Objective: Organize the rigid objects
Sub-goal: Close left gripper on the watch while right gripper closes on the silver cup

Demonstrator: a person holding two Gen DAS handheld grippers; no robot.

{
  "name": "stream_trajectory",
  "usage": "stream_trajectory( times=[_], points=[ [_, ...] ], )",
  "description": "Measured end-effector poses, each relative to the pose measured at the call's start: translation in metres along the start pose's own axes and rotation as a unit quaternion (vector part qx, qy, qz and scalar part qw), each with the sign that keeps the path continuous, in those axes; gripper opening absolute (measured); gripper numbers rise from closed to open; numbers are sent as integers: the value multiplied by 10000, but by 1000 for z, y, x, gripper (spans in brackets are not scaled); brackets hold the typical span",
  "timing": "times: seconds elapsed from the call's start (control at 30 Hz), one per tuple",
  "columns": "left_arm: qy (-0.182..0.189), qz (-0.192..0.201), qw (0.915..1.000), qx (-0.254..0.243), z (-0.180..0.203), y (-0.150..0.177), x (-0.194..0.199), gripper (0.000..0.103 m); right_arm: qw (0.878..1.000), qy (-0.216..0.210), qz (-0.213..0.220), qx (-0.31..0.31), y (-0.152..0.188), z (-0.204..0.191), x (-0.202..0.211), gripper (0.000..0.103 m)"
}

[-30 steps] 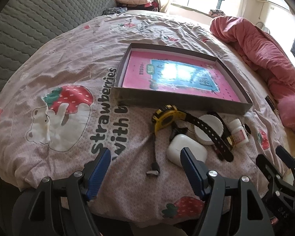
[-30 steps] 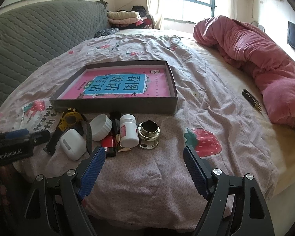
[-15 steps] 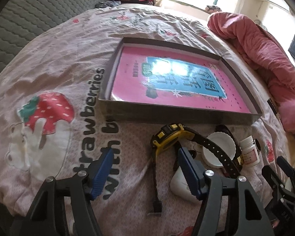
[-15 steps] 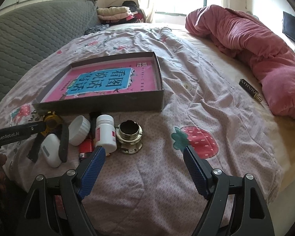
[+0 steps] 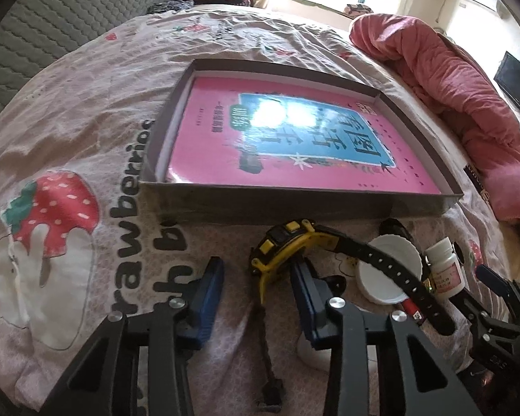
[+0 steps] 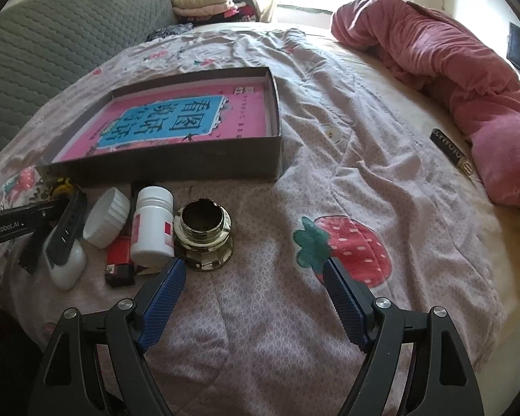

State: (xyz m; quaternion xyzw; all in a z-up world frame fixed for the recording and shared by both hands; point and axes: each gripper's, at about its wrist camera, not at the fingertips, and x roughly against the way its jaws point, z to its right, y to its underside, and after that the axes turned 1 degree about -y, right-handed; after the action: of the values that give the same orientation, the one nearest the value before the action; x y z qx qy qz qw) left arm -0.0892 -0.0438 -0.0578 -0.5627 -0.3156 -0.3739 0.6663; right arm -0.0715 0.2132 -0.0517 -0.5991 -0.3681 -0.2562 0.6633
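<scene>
A shallow dark box (image 5: 294, 204) (image 6: 176, 164) holding a pink book lies on the bed. In front of it lie a yellow-and-black watch (image 5: 287, 242) (image 6: 64, 187), a white lid (image 5: 386, 274) (image 6: 105, 222), a white pill bottle (image 5: 445, 270) (image 6: 152, 225), a white earbud case (image 6: 64, 267), a red lighter (image 6: 119, 260) and a glass jar (image 6: 204, 232). My left gripper (image 5: 256, 277) is open, low over the sheet, its right finger beside the watch's face. My right gripper (image 6: 253, 277) is open, just short of the jar.
A strawberry-print sheet (image 6: 329, 145) covers the bed. A pink duvet (image 6: 450, 79) is bunched at the right, with a small dark bar (image 6: 450, 150) beside it. A grey quilted headboard (image 6: 52, 45) stands at the left. Folded clothes (image 6: 204, 3) lie at the back.
My left gripper has moved forward and down to the watch, passing over the earbud case. My right gripper has moved forward toward the jar. Both stayed open.
</scene>
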Motion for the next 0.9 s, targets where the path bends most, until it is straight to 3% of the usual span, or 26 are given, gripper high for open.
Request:
stream_trajectory(
  times=[0.23,0.5,0.9],
  points=[
    [205,9,9998,-32,3,-3,-7,33,9993,-200,119,294,-9,-8,-14,77],
    [411,2,9992,22,0,-6,-13,27,9966,-525,231,588,-15,-20,-25,44],
    [529,8,9985,103,1,-6,-11,27,9950,-486,681,552,-17,-13,1,44]
  ],
)
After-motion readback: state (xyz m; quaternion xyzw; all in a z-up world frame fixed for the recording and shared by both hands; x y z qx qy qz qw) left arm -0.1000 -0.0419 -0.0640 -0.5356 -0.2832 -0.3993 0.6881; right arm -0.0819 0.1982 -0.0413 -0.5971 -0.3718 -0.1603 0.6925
